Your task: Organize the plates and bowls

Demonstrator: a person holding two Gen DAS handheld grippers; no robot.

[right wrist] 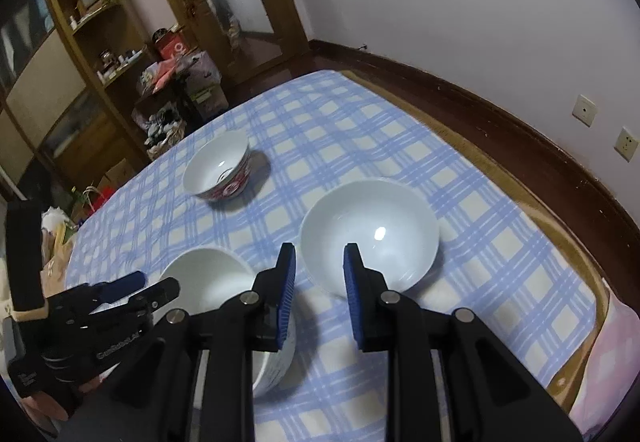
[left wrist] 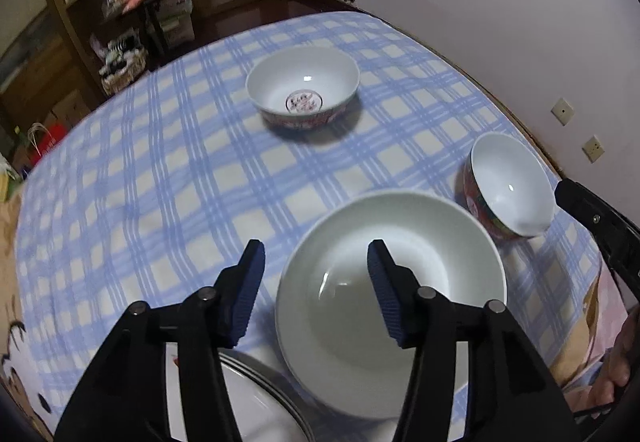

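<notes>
My left gripper (left wrist: 316, 248) is open above a plain white bowl (left wrist: 390, 306). Its right finger hangs over the bowl's inside and its left finger outside the rim, and the pads do not press on it. That bowl rests on a stack of plates (left wrist: 260, 406) at the near edge. A bowl with a red band (left wrist: 303, 85) sits farther back. A red-patterned bowl (left wrist: 508, 185) stands to the right. My right gripper (right wrist: 320, 250) is open with a narrow gap and holds nothing, just short of that bowl (right wrist: 370, 234). The left gripper (right wrist: 154, 284) shows at the white bowl (right wrist: 212, 282).
A blue-checked cloth (left wrist: 160, 201) covers the table. The white wall (right wrist: 460, 21) with sockets runs along its right side. Wooden shelves (right wrist: 80, 41) and cluttered boxes stand beyond the far left edge. A pink fabric (right wrist: 608, 354) lies at the near right corner.
</notes>
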